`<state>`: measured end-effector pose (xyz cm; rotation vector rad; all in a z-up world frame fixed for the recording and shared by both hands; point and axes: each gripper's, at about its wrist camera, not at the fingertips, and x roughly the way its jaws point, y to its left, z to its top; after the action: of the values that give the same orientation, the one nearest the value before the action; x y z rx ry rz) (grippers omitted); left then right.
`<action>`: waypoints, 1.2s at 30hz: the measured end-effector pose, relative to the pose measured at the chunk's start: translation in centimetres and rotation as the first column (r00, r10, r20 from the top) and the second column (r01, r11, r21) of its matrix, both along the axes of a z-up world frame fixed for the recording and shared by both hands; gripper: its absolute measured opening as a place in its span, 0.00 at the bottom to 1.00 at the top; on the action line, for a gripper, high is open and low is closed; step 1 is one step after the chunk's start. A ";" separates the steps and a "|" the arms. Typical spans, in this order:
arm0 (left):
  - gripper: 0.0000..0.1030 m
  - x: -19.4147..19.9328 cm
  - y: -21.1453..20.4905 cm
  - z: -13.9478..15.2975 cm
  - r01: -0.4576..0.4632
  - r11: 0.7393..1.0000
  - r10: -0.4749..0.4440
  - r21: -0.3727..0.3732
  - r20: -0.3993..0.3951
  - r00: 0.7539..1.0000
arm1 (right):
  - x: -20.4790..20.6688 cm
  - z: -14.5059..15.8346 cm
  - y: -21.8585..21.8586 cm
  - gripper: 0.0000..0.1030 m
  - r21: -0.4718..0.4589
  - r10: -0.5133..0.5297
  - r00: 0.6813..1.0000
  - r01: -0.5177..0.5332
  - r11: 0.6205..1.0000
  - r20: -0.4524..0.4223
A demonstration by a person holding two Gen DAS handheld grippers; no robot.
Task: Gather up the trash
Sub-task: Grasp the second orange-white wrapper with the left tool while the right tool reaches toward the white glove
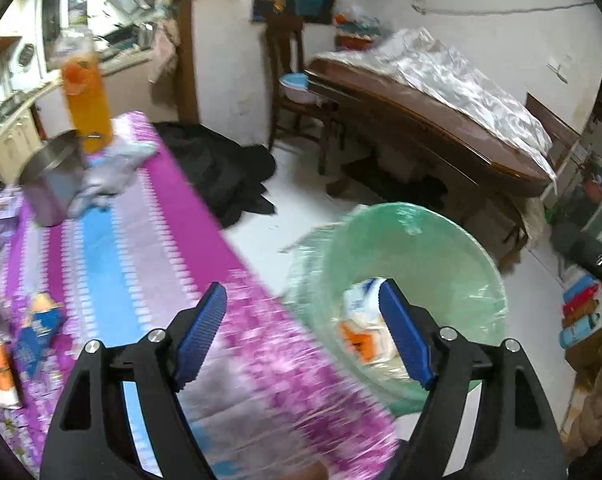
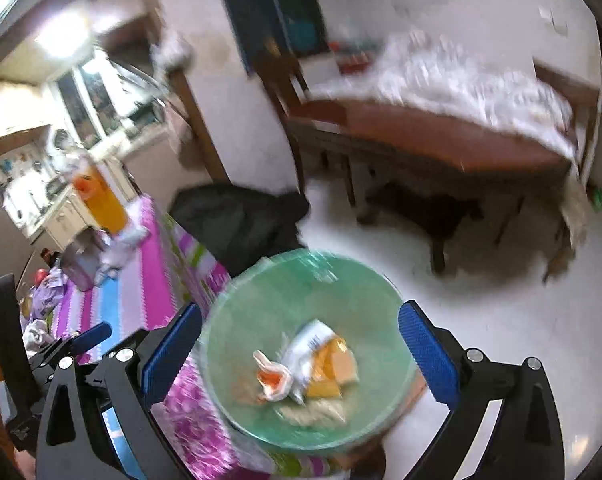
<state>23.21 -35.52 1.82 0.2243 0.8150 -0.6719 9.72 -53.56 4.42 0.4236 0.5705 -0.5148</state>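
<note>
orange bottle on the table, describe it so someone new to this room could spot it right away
Start at the table with the pink, purple and blue striped cloth and look to its far end. Behind the steel pot stands the tall bottle, upright. It is the only tall thing there, clear and filled with orange liquid.

- The left wrist camera sits behind the left gripper [image 1: 301, 336], angled down across the pink-striped tabletop [image 1: 113, 248], with the green-lined bin [image 1: 441, 256] close in at four o'clock.
- The right wrist camera rides behind the right gripper [image 2: 301, 344], almost directly above that bin [image 2: 261, 304], looking down into it.
- Both views share the bin, the tabletop edge, the orange bottle [image 1: 86, 96] at ten o'clock and the wooden bed [image 1: 441, 128] at two o'clock.
</note>
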 end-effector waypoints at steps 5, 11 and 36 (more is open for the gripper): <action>0.79 -0.1 8.5 0.8 -0.107 0.994 0.108 -0.014 0.093 0.990 | 0.9 0.9 6.4 0.95 -0.097 0.114 0.986 -0.103 0.990 0.118; 0.84 2.3 23.2 0.1 -0.358 0.934 0.358 -0.020 0.108 0.928 | 4.3 -0.2 13.8 0.95 -0.099 0.337 0.931 -0.325 0.941 0.139; 0.58 9.5 37.1 -6.3 -0.492 0.860 0.458 -0.134 -0.224 0.861 | 15.6 -5.5 32.3 0.95 -0.064 0.701 0.713 -0.699 0.712 0.000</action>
<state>32.75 1.61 -4.50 -0.2158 0.9349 -0.2943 25.27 -21.31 -1.06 0.1252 0.6419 0.2169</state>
